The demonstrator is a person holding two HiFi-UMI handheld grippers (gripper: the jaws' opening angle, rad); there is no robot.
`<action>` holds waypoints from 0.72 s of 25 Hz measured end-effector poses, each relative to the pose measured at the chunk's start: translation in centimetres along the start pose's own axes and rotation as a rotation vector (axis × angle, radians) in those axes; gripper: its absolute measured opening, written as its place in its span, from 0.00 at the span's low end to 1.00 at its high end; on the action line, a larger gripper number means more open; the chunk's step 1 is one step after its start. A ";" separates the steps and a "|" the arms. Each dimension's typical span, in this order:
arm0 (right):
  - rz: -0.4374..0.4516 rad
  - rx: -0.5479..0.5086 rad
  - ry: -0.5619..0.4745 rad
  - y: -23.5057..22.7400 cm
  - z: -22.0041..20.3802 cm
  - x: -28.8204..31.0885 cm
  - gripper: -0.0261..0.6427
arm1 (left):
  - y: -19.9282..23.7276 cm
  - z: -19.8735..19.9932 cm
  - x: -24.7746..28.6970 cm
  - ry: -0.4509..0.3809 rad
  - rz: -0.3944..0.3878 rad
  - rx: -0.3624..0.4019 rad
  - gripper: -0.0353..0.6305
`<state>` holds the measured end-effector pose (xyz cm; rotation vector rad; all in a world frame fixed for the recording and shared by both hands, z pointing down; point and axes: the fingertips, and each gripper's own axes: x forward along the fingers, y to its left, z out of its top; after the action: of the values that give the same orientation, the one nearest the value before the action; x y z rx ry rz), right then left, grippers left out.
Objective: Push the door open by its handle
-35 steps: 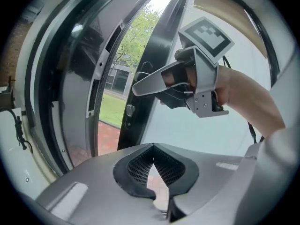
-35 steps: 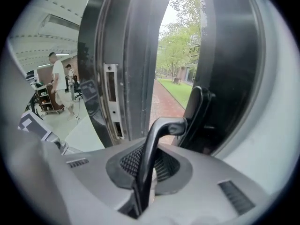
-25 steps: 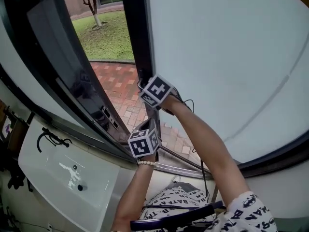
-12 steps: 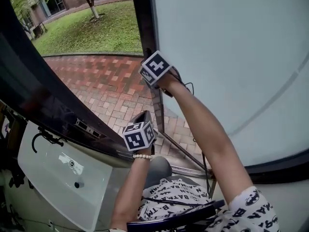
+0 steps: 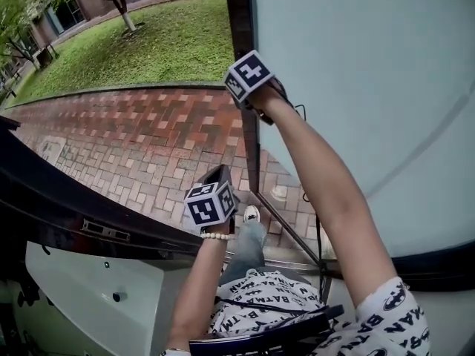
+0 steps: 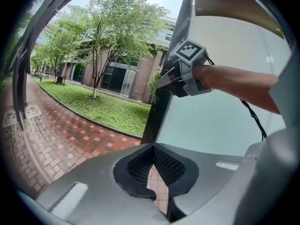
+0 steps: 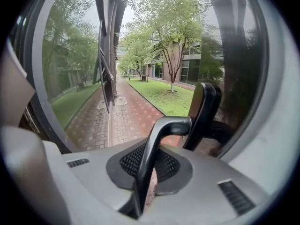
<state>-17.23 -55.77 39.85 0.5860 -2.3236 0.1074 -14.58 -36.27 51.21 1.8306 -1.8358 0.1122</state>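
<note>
The door has a frosted glass panel (image 5: pixel 356 87) in a dark frame (image 5: pixel 249 147) and stands swung outward. Its dark lever handle (image 7: pixel 157 144) runs up from between my right gripper's jaws. My right gripper (image 7: pixel 151 157) is shut on that handle, at the door's edge (image 5: pixel 243 95), and also shows in the left gripper view (image 6: pixel 161 81). My left gripper (image 5: pixel 220 175) hangs lower, in the doorway, away from the door. Its jaws (image 6: pixel 152 159) are shut with nothing between them, and brick paving shows beyond.
A red brick path (image 5: pixel 141 139) and a lawn (image 5: pixel 148 50) with trees lie outside. The other dark door leaf (image 5: pixel 74 213) and a white panel (image 5: pixel 89 288) are at lower left. A thin metal rod (image 5: pixel 286 232) crosses the threshold by the person's shoe (image 5: pixel 251 215).
The door has swung further outward with my right gripper on its handle. Both grippers moved forward through the doorway. More paving and lawn now show, and the left door leaf has dropped lower in view.
</note>
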 end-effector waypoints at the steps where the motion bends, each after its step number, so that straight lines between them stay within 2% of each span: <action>1: -0.015 0.012 -0.001 -1.4 -0.1 0.1 0.07 | -0.1 -0.1 1.0 0.005 -0.009 0.002 0.03; 9: -0.114 0.109 -0.015 -12.9 -2.4 -0.4 0.07 | -1.3 -0.2 9.8 0.061 -0.066 0.013 0.03; 13: -0.196 0.147 -0.007 -19.5 -4.6 -2.0 0.07 | -2.2 0.5 15.1 0.091 -0.087 0.057 0.03; 18: -0.295 0.227 0.010 -28.3 -7.8 -4.2 0.07 | -3.1 1.8 21.0 0.151 -0.109 0.078 0.03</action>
<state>2.85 -77.52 40.21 1.0328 -2.2030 0.2363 -10.74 -56.21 57.57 1.9158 -1.6461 0.2778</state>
